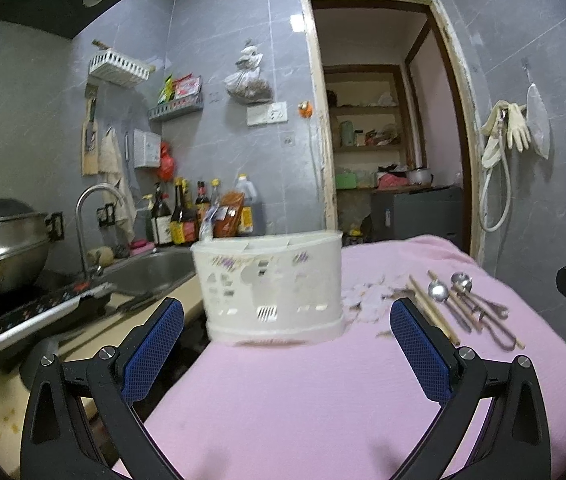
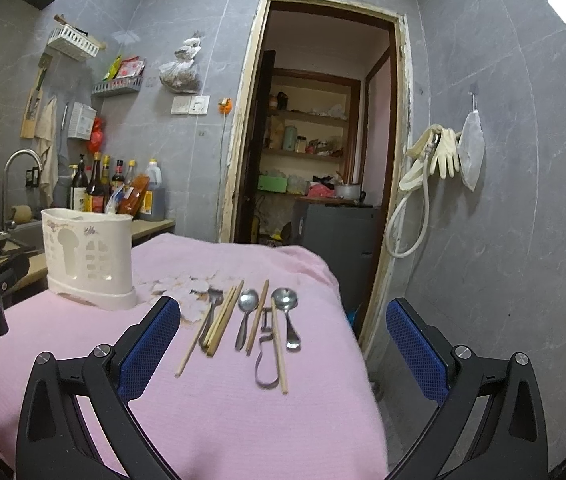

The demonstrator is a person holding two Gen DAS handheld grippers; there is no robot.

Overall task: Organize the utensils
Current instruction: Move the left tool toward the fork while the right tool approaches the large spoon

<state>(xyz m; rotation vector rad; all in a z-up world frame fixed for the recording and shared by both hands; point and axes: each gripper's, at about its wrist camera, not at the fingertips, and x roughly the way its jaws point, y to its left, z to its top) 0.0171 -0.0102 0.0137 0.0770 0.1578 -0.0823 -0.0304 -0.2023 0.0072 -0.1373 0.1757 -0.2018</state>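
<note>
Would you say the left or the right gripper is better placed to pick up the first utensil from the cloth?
Right, probably. The right gripper is open and faces the spoons and chopsticks directly. The left gripper, also open, faces the white holder, with the utensils off to its right.

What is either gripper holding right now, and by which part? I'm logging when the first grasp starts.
Nothing. The left gripper and right gripper are both open and empty; the utensils lie untouched on the pink cloth.

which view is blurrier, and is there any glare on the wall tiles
Left wrist view: motion blur smears the white perforated plastic utensil holder, and a bright glare patch sits on the grey wall tile. Right wrist view: sharper, the metal spoons read crisply; glare on the tile at upper right.
</note>
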